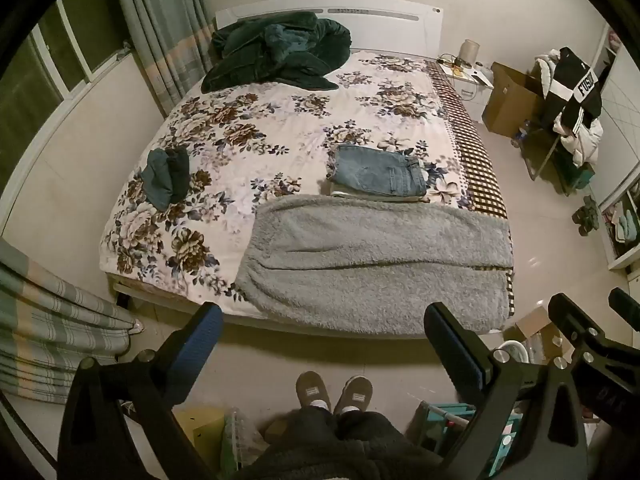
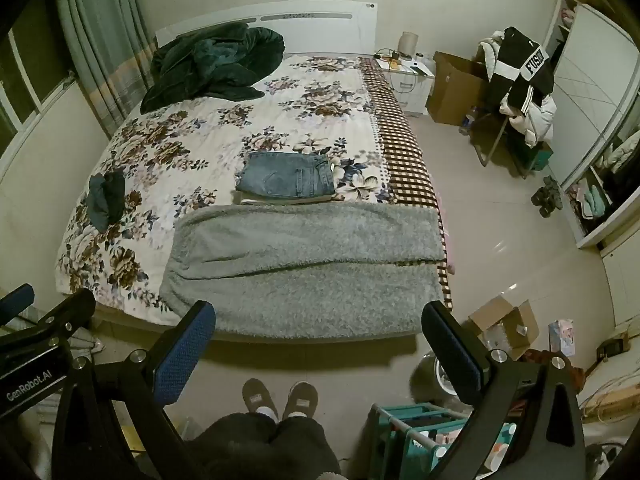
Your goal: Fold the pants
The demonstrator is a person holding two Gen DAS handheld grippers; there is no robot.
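Note:
Grey fleece pants [image 1: 376,264] lie spread flat across the foot of the bed [image 1: 280,128], folded in half lengthwise; they also show in the right wrist view [image 2: 304,264]. Folded blue jeans [image 1: 380,176] sit on a small stack just behind them, also seen in the right wrist view [image 2: 286,178]. My left gripper [image 1: 324,340] is open and empty, held above the floor in front of the bed. My right gripper [image 2: 320,340] is open and empty too, beside the left one.
A dark green blanket [image 1: 276,52] is heaped at the headboard and a small dark green garment [image 1: 166,176] lies at the bed's left. A chair with clothes [image 2: 516,92], cardboard boxes [image 2: 504,324] and a teal rack [image 2: 416,428] stand on the floor at right. My slippered feet [image 2: 280,398] stand before the bed.

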